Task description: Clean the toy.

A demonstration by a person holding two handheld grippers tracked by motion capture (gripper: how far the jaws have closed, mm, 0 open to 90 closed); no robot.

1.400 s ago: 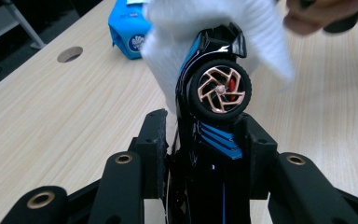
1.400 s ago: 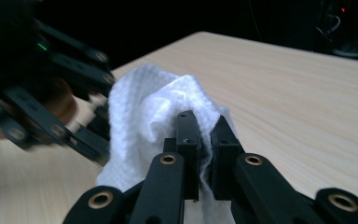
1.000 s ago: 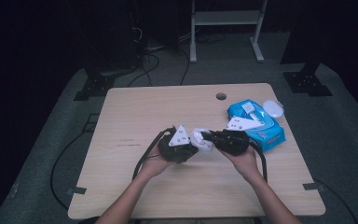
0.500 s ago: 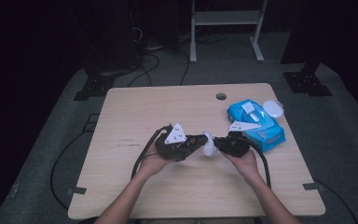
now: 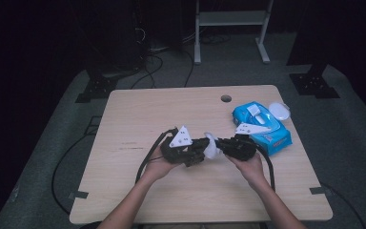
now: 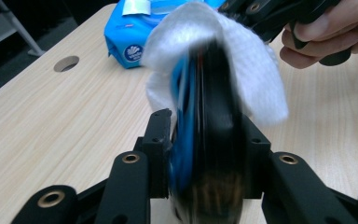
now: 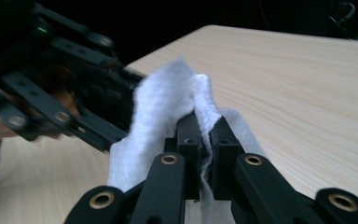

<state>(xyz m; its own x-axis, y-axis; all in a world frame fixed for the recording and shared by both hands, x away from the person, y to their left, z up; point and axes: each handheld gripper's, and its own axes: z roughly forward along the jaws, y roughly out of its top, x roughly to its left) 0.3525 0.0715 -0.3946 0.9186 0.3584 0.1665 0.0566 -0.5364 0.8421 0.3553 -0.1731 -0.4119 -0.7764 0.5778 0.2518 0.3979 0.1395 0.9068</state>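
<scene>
My left hand-held gripper has just been closing and now clamps the dark disc; my right hand-held gripper pinches the white wipe against it, so wiping can proceed.

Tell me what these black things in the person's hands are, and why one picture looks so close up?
Those are two hand-held grabbing tools, each with two black jaws that squeeze shut. A person sits at a wooden table and holds one in each hand. The picture from above shows the left tool and the right tool meeting over the table. The other two pictures come from small cameras riding on the tools, so the jaws look huge. The left tool is clamped on a round black object with a blue edge; it is too blurred to name. The right tool pinches a white wipe and holds it draped against that object, so it looks like wiping. Farther back on the table lies a blue pack of wipes, with a small white oval thing beside it.
</scene>
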